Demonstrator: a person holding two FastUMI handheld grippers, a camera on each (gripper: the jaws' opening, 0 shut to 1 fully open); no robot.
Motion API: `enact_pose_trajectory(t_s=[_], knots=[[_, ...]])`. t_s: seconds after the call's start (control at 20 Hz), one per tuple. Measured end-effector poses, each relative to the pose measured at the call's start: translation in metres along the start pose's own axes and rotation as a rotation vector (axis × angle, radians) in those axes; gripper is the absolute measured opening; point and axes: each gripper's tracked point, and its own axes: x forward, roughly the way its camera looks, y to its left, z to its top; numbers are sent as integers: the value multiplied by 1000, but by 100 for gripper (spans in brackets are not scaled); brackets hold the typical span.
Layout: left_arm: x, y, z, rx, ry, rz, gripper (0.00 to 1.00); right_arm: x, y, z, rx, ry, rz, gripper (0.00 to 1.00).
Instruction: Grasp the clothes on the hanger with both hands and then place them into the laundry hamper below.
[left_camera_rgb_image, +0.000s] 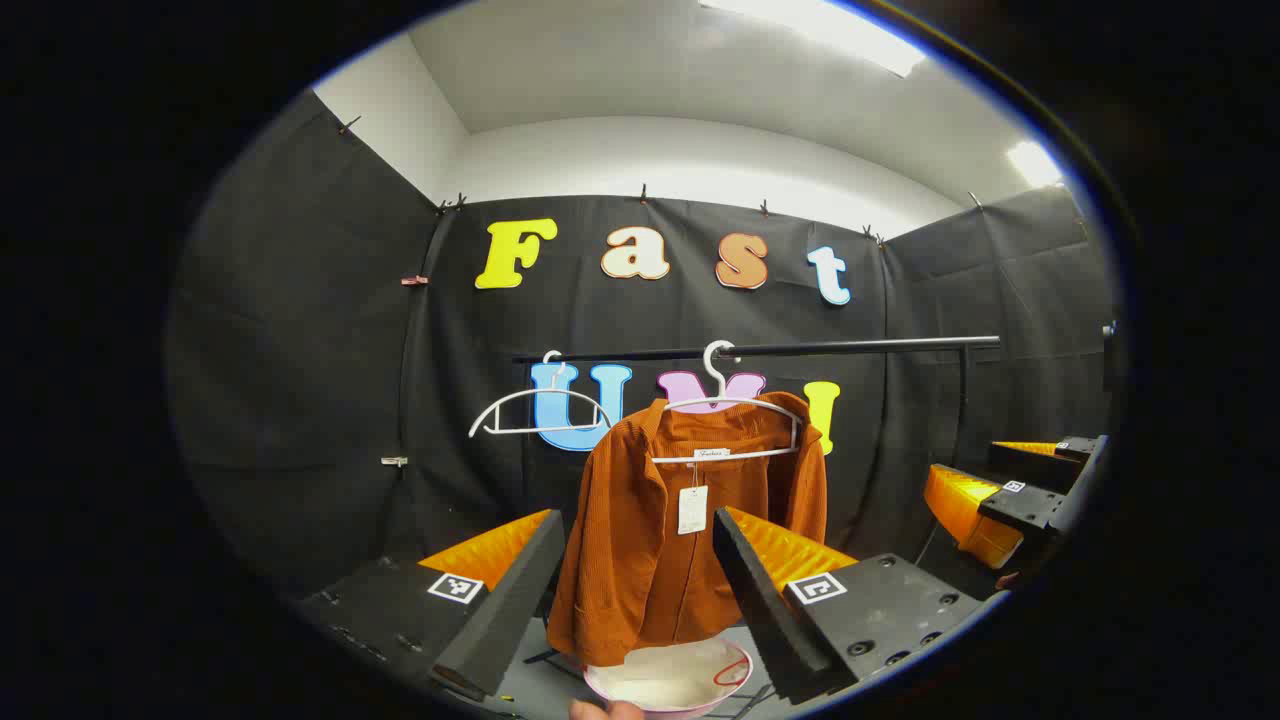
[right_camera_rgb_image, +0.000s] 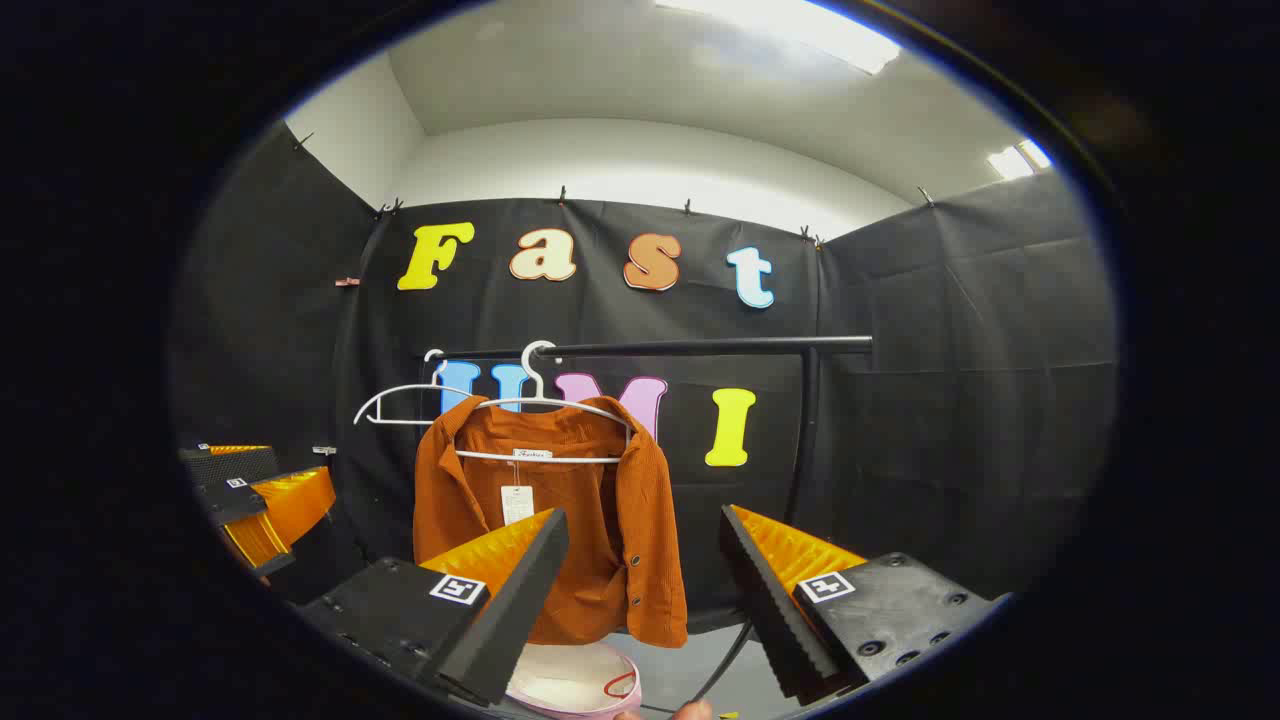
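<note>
Ahead of both grippers: rust-orange corduroy jacket (left_camera_rgb_image: 690, 530) hanging on a white hanger (left_camera_rgb_image: 725, 405) from a black rail (left_camera_rgb_image: 760, 349).
Left gripper (left_camera_rgb_image: 640, 560): fingers spread wide, holding nothing; jacket lies straight ahead, framed between them, not touched.
Right gripper (right_camera_rgb_image: 645, 560): likewise spread and empty; jacket sits ahead and toward its left finger.
Nearer hand: judged roughly equal; cannot tell for sure.
Long axis: jacket hangs vertically, shoulders running along the rail.
Hamper (left_camera_rgb_image: 668, 678): pale, pink-rimmed, below the jacket hem and below the fingers.
Spare hanger (left_camera_rgb_image: 535, 412): empty, on the rail beside the jacket.
Writing: neck label and paper swing tag (left_camera_rgb_image: 692, 510) present, too small to read.
Stage: approach; grasp not yet made.
</note>
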Motion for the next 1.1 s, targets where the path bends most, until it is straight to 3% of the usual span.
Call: enact_pose_trajectory(t_s=[0.1, 1.1], knots=[[-3, 0, 2, 4, -3, 0, 94, -1, 0, 3, -2, -5, 1, 98], [-4, 0, -2, 1, 3, -28, 95, -9, 7, 4, -7, 5, -12, 98]])
